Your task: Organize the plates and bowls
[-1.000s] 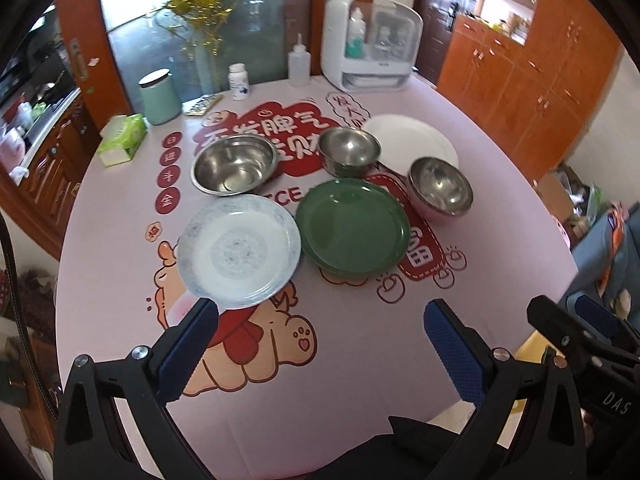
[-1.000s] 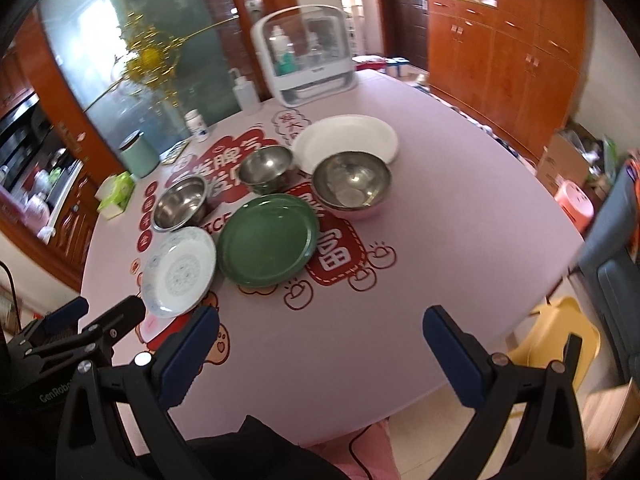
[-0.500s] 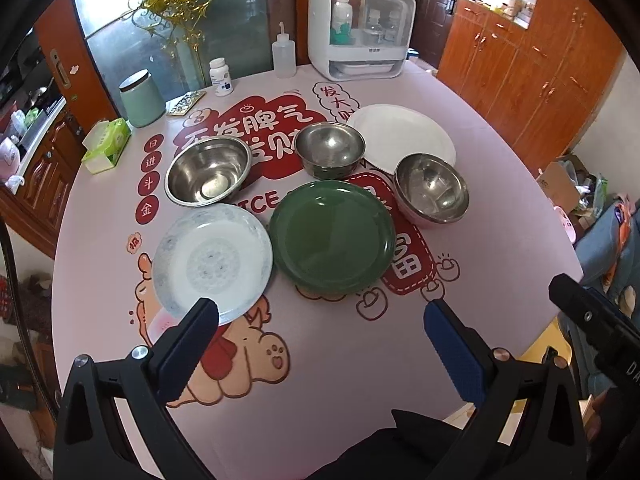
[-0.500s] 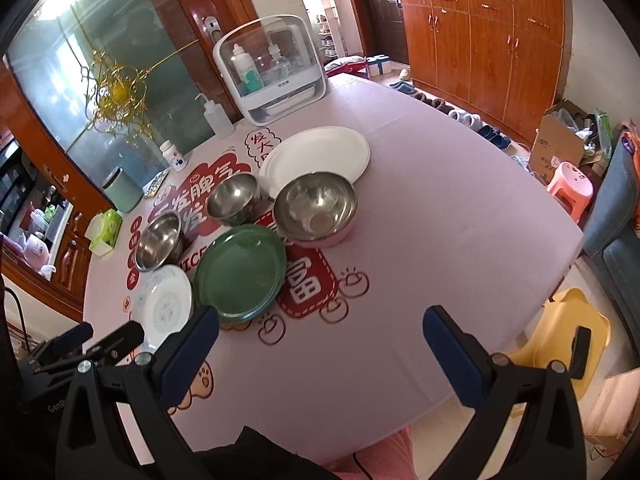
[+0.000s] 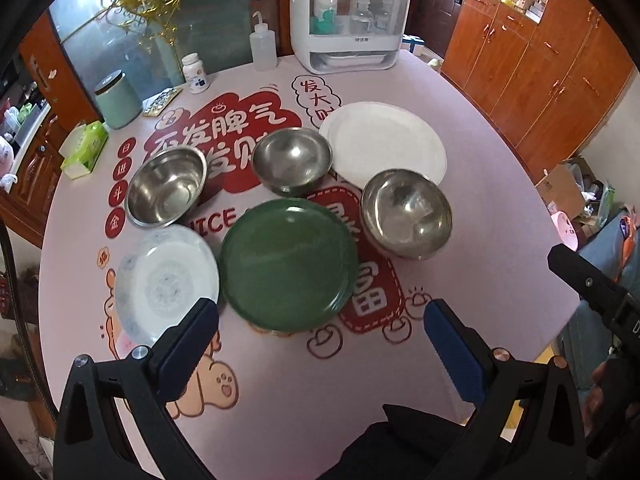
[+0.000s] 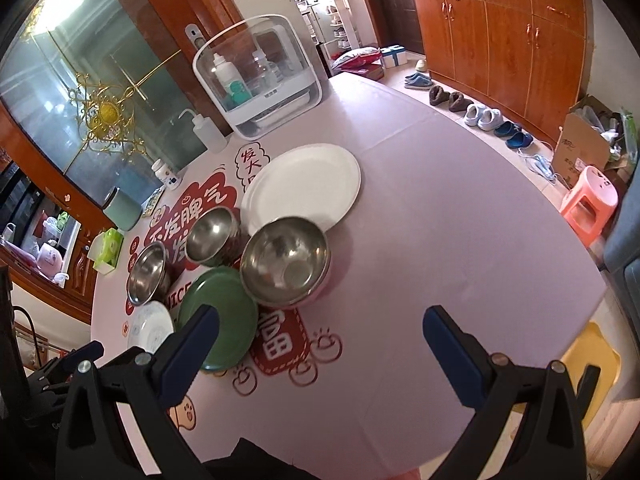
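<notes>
Both claws hang empty with jaws spread wide above the near side of the worktop [image 5: 280, 400], nothing yet gripped. The left claw [image 5: 320, 332] sits just short of the green plate [image 5: 288, 264], with the patterned white plate [image 5: 166, 282] ahead to its left; three steel bowls and a plain white plate [image 5: 384, 142] lie beyond, spread singly, so stacking seems not begun. The right claw [image 6: 316, 336] faces the largest steel bowl [image 6: 286, 266], whose rim overlaps the white plate's edge. Bare cloth to its right gives room to swing
</notes>
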A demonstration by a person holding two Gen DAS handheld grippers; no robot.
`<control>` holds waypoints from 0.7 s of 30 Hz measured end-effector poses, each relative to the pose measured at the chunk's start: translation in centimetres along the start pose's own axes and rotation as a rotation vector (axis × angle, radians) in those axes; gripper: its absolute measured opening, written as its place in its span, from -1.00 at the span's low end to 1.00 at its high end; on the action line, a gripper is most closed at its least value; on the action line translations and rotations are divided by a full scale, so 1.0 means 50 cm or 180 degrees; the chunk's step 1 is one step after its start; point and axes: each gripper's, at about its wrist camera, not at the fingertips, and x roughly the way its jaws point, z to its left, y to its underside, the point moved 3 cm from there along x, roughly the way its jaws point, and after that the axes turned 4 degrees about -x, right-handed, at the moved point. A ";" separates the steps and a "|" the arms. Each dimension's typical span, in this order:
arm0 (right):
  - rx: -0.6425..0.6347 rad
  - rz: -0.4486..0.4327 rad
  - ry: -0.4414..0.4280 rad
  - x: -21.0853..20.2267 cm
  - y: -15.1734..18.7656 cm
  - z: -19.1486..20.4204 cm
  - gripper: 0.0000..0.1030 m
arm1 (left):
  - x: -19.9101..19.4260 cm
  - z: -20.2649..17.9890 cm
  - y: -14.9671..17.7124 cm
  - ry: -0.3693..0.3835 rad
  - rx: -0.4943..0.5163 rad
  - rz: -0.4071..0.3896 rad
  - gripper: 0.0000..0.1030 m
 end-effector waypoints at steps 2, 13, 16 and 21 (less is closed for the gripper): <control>-0.0007 0.0013 -0.0021 0.016 -0.021 -0.014 0.98 | 0.009 -0.009 -0.019 -0.0024 -0.0006 -0.0018 0.98; -0.0075 -0.0028 -0.0185 0.113 -0.123 -0.051 0.98 | 0.069 -0.034 -0.173 -0.0297 0.0133 -0.0162 0.98; -0.0062 -0.0034 -0.0236 0.145 -0.147 -0.060 0.98 | 0.096 -0.036 -0.219 -0.0326 0.0144 -0.0148 0.98; 0.0036 -0.0063 -0.0355 0.195 -0.187 -0.080 0.98 | 0.150 -0.034 -0.290 -0.0344 0.0138 -0.0129 0.98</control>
